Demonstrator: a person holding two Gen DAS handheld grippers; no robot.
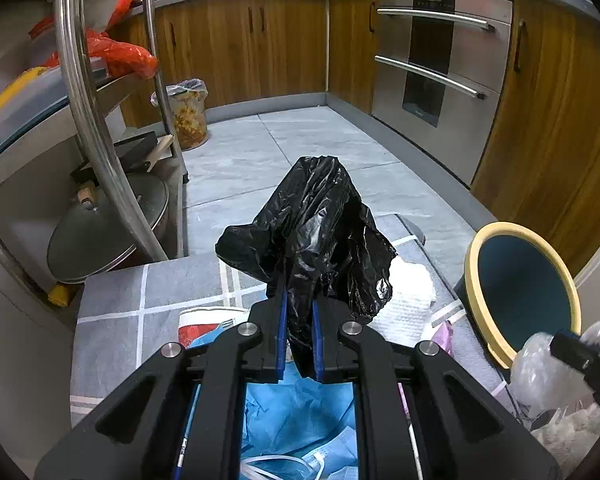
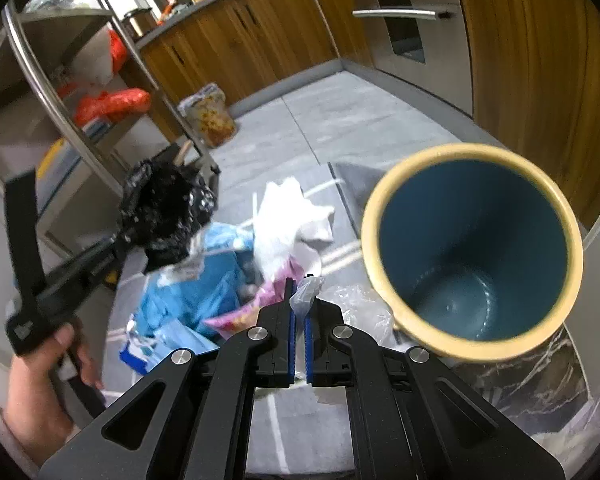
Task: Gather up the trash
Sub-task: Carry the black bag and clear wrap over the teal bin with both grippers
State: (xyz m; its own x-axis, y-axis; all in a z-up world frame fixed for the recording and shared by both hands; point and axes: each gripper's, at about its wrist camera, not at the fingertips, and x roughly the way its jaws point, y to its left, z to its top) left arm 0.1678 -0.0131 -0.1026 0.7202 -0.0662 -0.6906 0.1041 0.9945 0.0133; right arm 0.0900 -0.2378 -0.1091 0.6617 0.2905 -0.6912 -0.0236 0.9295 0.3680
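Black plastic fills the middle of the left wrist view: a crumpled black trash bag [image 1: 316, 236] is clamped between the blue pads of the left hand-held gripper [image 1: 299, 344], its bulk standing up and ahead of the fingertips, above a grey mat with white lines [image 1: 112, 300]. Directly beneath this gripper lies blue crumpled sheeting [image 1: 296, 412] with white tubing, and just to the left of its fingers a red-and-white paper item [image 1: 204, 320] peeks out. Ahead and to the right of the fingertips, partly behind the bag, sits a white paper towel [image 1: 408, 296]. Farther right stands a bin [image 1: 520, 292] with a cream rim and teal inside, tilted toward the camera. In the right wrist view the right hand-held gripper [image 2: 299, 312] is clenched on a thin clear plastic bag [image 2: 306, 292], a tuft of it sticking up between the blue pads and more of the film spreading to the right toward the bin [image 2: 472, 252], which is just ahead and to the right of the fingertips, its open mouth showing a bare teal bottom. Ahead and to the left of this gripper lies the trash pile: blue sheeting [image 2: 204, 280], a pink printed wrapper [image 2: 256, 300] and the white paper towel [image 2: 288, 216]. Farther left, a bare hand [image 2: 48, 372] grips the handle of the left hand-held gripper [image 2: 128, 236], which carries the black trash bag [image 2: 164, 208] above the pile.
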